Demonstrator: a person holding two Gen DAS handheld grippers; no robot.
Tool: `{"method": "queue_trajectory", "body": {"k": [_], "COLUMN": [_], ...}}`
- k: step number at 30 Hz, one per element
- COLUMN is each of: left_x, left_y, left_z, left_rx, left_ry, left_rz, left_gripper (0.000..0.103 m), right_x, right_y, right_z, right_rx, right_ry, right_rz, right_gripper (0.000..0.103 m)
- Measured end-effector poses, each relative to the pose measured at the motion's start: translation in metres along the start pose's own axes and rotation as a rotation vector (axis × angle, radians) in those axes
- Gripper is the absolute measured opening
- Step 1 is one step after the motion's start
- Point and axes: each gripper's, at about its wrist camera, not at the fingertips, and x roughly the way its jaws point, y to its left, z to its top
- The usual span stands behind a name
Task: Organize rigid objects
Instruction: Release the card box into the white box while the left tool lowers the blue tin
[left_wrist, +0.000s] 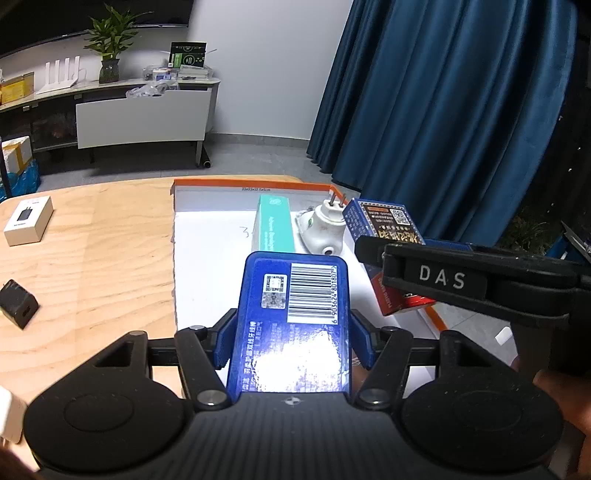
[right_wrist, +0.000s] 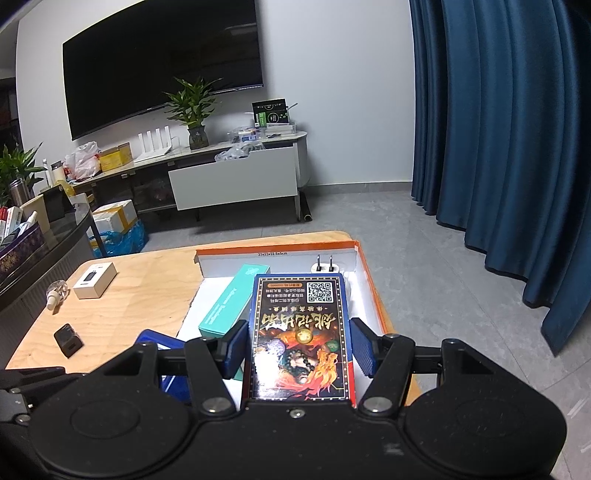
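Blue box (left_wrist: 291, 325) pinched in left gripper (left_wrist: 291, 343), long axis pointing into tray (left_wrist: 207, 258) just ahead — right gripper (right_wrist: 299, 350) pinches illustrated box (right_wrist: 301, 332) over tray's right side.

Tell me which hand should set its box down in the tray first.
Probably right. The right gripper holds the card box over the tray, beside the teal box and the plug. The left gripper holds the blue box nearer the tray's front.
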Motion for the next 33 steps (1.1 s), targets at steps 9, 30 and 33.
{"method": "queue_trajectory", "body": {"k": [9,30,33], "left_x": [-0.001,-0.014,-0.018], "left_y": [-0.003,0.006,0.007], "left_z": [0.003,0.015,0.018], "left_rx": [0.003,-0.026,-0.034], "left_ry": [-0.018,-0.078,-0.094], "left_rz": [-0.014,-0.02,-0.022], "left_gripper": [0.063,0.062,0.062], "right_x": [-0.003,-0.017,-0.022], "right_y": [-0.003,-0.011,-0.01], "right_z": [0.006,0.017,0.018], "right_rx": [0.006,0.014,0.015], "right_ry": [-0.007,-0.042,-0.051], "right_rz": [-0.013,-0.03,-0.032], "right_gripper": [0.071,0.071,0.071]}}
